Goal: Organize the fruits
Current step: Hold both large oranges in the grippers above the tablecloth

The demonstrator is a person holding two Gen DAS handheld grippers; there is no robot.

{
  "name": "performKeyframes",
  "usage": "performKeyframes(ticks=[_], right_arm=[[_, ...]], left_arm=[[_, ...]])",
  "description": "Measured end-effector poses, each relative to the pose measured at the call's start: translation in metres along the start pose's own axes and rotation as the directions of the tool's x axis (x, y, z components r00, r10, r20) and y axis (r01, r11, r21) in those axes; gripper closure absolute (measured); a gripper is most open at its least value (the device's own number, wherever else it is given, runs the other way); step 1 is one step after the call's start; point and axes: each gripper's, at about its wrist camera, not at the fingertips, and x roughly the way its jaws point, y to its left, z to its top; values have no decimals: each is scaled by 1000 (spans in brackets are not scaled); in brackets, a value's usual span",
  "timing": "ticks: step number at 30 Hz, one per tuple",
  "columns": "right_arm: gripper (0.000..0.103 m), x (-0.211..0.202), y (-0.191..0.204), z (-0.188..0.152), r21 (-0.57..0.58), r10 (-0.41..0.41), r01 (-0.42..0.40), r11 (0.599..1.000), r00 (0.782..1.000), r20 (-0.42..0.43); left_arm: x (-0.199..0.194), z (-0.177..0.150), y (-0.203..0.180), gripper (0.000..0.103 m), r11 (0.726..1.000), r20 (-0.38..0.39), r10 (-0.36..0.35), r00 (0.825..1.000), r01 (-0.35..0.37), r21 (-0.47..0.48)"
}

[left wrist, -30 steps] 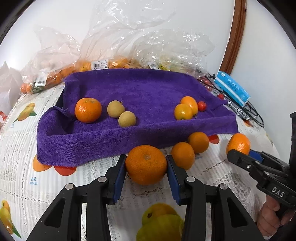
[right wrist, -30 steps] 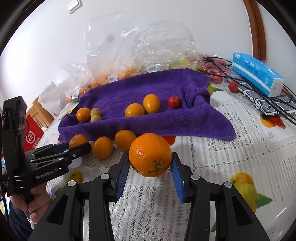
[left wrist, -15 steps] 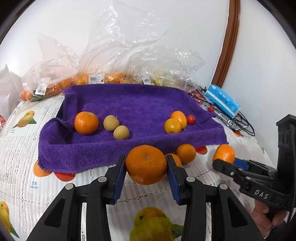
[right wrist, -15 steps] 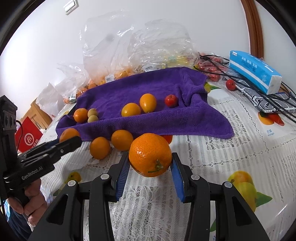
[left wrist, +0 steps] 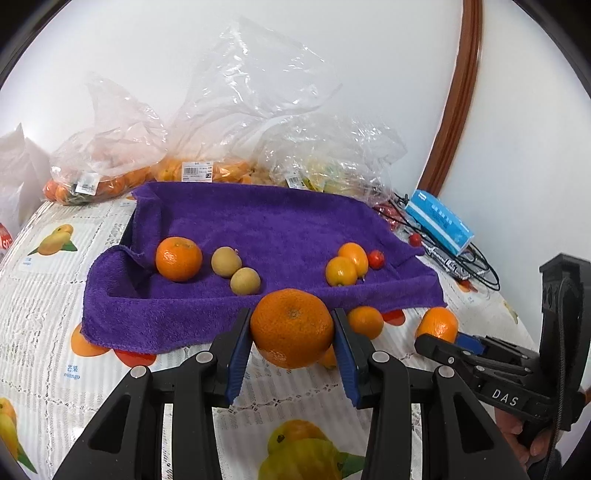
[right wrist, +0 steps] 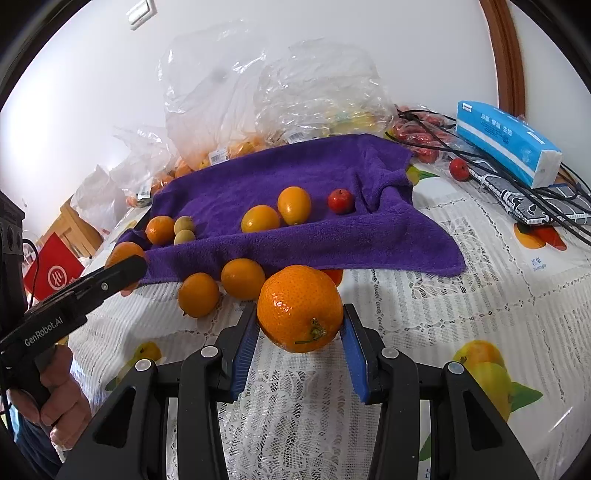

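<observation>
lace tablecloth (right wrist: 461,302) with fruit prints; white wall (left wrist: 369,55) behind.

A plain white wall (left wrist: 332,74) rises behind my table, evenly lit, with a curved brown wooden frame (left wrist: 456,96) arching up its right side. A white switch plate (right wrist: 140,14) sits high on that wall. The table wears a white lace tablecloth (right wrist: 424,295) printed with fruit pictures.

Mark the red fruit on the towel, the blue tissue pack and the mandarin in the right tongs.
Red fruit (right wrist: 341,201), right wrist view, its front.
Blue tissue pack (right wrist: 508,142), right wrist view, top face.
Mandarin (right wrist: 299,308), right wrist view, peel centre.
</observation>
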Motion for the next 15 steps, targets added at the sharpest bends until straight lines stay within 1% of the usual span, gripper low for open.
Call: performKeyframes(ticks=[11, 15], right_arm=[[59, 0, -1, 1, 3, 1, -1, 1000, 1000, 3], [59, 0, -1, 0, 2, 1, -1, 1000, 1000, 1]], left_arm=[[-7, 3, 7, 63, 999, 35, 4, 999, -2, -39], [-8, 4, 10, 63, 998, 35, 0, 999, 2, -57]])
